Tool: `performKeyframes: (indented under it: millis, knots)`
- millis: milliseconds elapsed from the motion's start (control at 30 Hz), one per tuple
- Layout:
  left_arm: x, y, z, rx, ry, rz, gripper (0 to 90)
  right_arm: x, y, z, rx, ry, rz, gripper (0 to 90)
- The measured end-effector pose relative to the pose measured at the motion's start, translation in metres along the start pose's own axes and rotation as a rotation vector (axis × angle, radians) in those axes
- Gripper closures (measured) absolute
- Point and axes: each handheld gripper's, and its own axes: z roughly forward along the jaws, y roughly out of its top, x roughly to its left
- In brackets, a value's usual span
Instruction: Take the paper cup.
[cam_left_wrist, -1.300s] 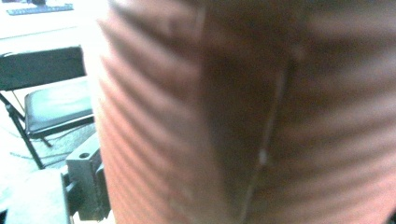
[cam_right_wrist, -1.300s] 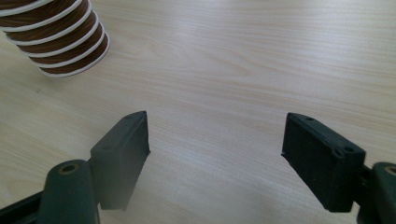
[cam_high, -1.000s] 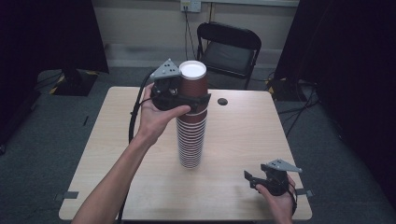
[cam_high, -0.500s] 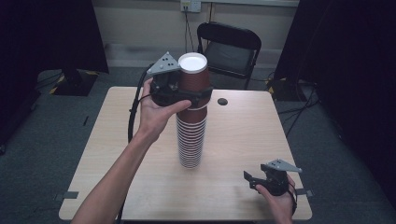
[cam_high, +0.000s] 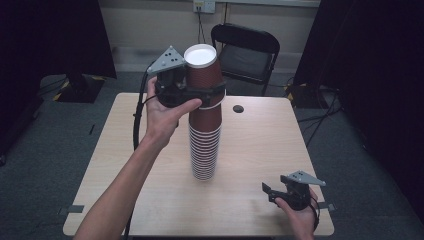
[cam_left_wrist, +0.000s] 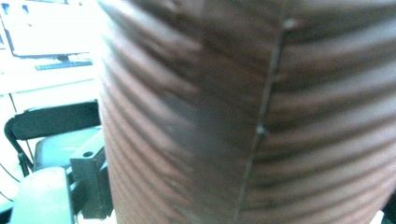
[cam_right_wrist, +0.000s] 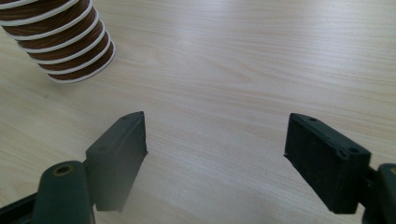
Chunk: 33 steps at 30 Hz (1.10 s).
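High view showed a tall stack of brown paper cups (cam_high: 204, 150) standing upside down near the middle of the tabletop (cam_high: 260, 135), their white rims making a ribbed column. At the top of that column, the left tool (cam_high: 212, 92) was clamped across the topmost cup (cam_high: 202, 75), its black jaws lying level on either side of the cup's wall below the white base, which faced up. The person's left hand (cam_high: 162, 112) wrapped the tool's body from the left, and its cable (cam_high: 137, 125) trailed down toward the near left. The top cup sat a little askew on the cups below it, leaning slightly to the left. Left gripper view was taken up by the blurred brown, ridged wall of the cup (cam_left_wrist: 247, 116) pressed close to the lens, with a chair (cam_left_wrist: 51, 135) behind at the left.

At the near right corner of the tabletop, the right tool (cam_high: 267, 192) rested low in the person's right hand (cam_high: 300, 217). Right gripper view had its two jaws spread wide over bare wood with nothing between them, and the foot of the cup stack (cam_right_wrist: 65, 42) stood off at the far left. A small dark round mark (cam_high: 238, 108) lay on the tabletop to the far right of the stack.
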Motion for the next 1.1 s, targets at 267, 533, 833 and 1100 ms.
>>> performKeyframes:
  millis: [267, 533, 833, 1100]
  knots:
    - [-0.003, 0.010, -0.011, -0.073, 0.016, 0.026, 14.2, 0.000, 0.000, 0.000, -0.001, 0.005, -0.005, 20.7]
    - [-0.003, 0.010, -0.027, -0.122, 0.017, 0.032, 14.2, 0.001, 0.000, 0.000, -0.002, 0.002, -0.006, 20.7]
    - [0.006, 0.006, -0.044, -0.151, 0.025, 0.000, 14.2, 0.003, 0.001, 0.002, 0.002, 0.006, -0.015, 20.7]
    - [0.010, 0.004, -0.056, -0.151, 0.042, -0.003, 14.2, 0.003, 0.001, 0.003, 0.004, 0.009, -0.016, 20.3]
